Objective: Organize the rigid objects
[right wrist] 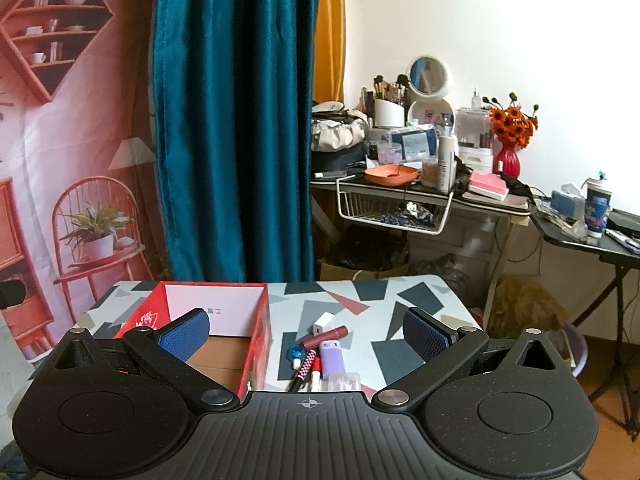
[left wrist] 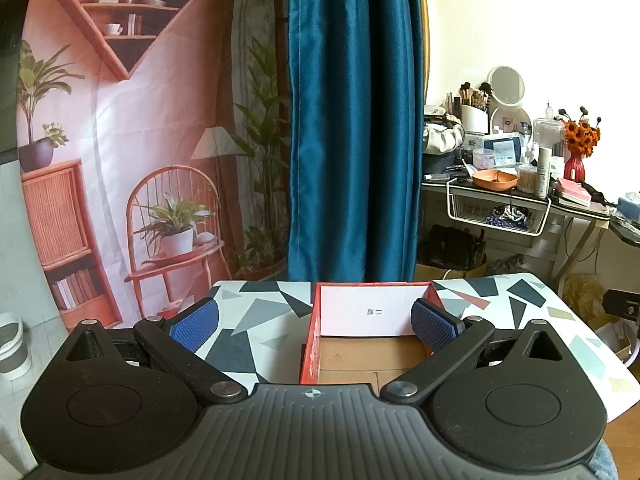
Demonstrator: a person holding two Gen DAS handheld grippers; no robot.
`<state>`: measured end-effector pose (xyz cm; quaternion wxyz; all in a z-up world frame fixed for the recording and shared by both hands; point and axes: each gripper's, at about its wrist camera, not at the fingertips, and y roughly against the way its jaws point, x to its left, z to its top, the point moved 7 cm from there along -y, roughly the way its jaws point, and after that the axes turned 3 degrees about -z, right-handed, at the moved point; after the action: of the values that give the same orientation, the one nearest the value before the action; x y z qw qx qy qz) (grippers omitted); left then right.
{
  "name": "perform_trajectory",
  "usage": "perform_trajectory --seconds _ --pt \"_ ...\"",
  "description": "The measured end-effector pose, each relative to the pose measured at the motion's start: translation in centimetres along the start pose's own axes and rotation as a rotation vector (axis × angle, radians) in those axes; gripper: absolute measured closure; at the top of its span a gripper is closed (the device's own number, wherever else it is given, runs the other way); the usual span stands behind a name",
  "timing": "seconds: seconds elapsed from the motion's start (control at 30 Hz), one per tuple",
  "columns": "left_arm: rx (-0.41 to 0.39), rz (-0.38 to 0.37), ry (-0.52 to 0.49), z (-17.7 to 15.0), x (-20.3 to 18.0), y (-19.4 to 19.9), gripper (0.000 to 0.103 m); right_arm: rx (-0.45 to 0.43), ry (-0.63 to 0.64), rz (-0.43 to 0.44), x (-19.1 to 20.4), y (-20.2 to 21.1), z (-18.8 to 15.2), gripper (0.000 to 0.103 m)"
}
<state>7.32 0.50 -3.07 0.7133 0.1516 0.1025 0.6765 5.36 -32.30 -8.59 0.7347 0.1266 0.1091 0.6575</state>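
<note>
A red cardboard box (left wrist: 310,344) with a white label inside stands open and empty on the patterned table (left wrist: 248,320); in the right wrist view it (right wrist: 260,332) is at the left. Right of it lies a small pile: a white charger (right wrist: 323,323), a dark red lipstick tube (right wrist: 325,336), a lilac case (right wrist: 333,359), a blue ball-topped pen (right wrist: 296,354), a checkered pen (right wrist: 304,368) and a clear packet (right wrist: 344,381). My left gripper (left wrist: 314,322) is open over the box. My right gripper (right wrist: 306,330) is open above the pile, holding nothing.
A blue curtain (left wrist: 352,120) and a printed backdrop (left wrist: 120,140) hang behind the table. A cluttered vanity desk (right wrist: 420,192) with a mirror, brushes and a red vase stands at the back right. A black folding table (right wrist: 592,240) stands at the far right.
</note>
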Motion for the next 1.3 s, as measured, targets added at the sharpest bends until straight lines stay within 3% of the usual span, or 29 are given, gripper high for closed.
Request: perform_trajectory --seconds 0.2,0.43,0.63,0.93,1.1,1.3 --pt "0.012 0.037 0.006 -0.6 1.3 -2.6 0.0 0.001 -0.026 0.016 -0.8 -1.8 -1.1 0.0" --pt "0.109 0.043 0.047 -2.9 3.2 -8.2 0.001 0.028 -0.035 0.012 -2.4 -6.6 -2.6 0.0" --pt "0.179 0.041 0.043 -6.1 3.9 -12.2 0.01 0.064 -0.06 -0.021 -3.2 -11.3 -5.0 0.0" --pt "0.216 -0.044 0.1 -9.7 4.3 -14.9 0.033 0.134 -0.11 -0.013 -3.6 -16.4 -8.8 0.002" --pt "0.26 -0.076 0.15 -11.1 4.6 -16.2 0.057 0.183 -0.122 0.003 -3.3 -17.8 -11.4 0.007" --pt "0.273 -0.065 0.149 -12.0 4.3 -16.9 0.081 0.196 -0.142 -0.003 -3.7 -18.8 -12.9 0.012"
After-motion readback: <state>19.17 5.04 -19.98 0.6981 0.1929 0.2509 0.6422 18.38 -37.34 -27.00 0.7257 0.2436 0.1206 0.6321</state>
